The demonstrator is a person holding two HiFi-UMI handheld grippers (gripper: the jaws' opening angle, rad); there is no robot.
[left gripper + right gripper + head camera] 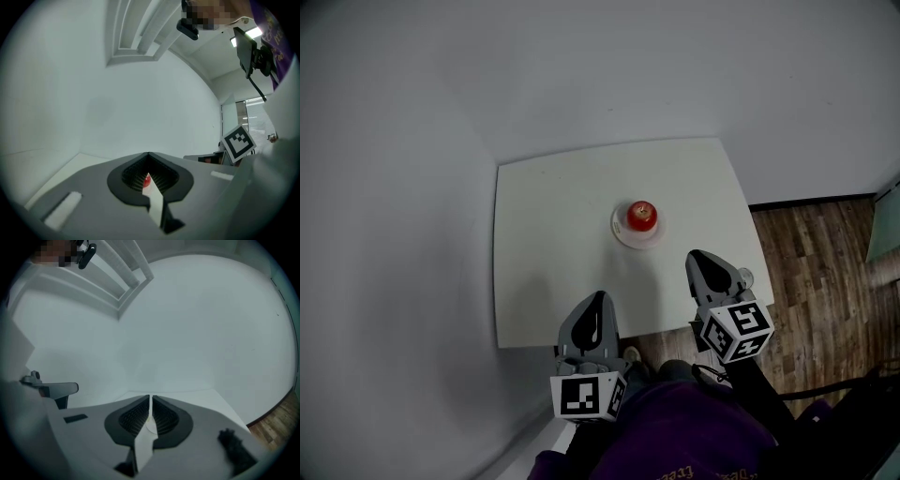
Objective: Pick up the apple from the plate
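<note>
A red apple (642, 215) sits on a small white plate (636, 237) near the middle of the white table (544, 244). Both grippers hover over the table's near edge, short of the plate. My left gripper (598, 296) is at the near left, its jaws shut and empty. My right gripper (696, 254) is to the plate's near right, also shut and empty. In the left gripper view, a sliver of the apple (147, 179) shows behind the closed left gripper (148, 154). In the right gripper view, a bit of the plate (151, 425) shows behind the shut right gripper (150, 397).
The table stands in a corner of white walls (394, 187). Wood floor (825, 272) lies to its right. The right gripper's marker cube (239, 143) shows in the left gripper view. The left gripper (51, 390) shows at the left of the right gripper view.
</note>
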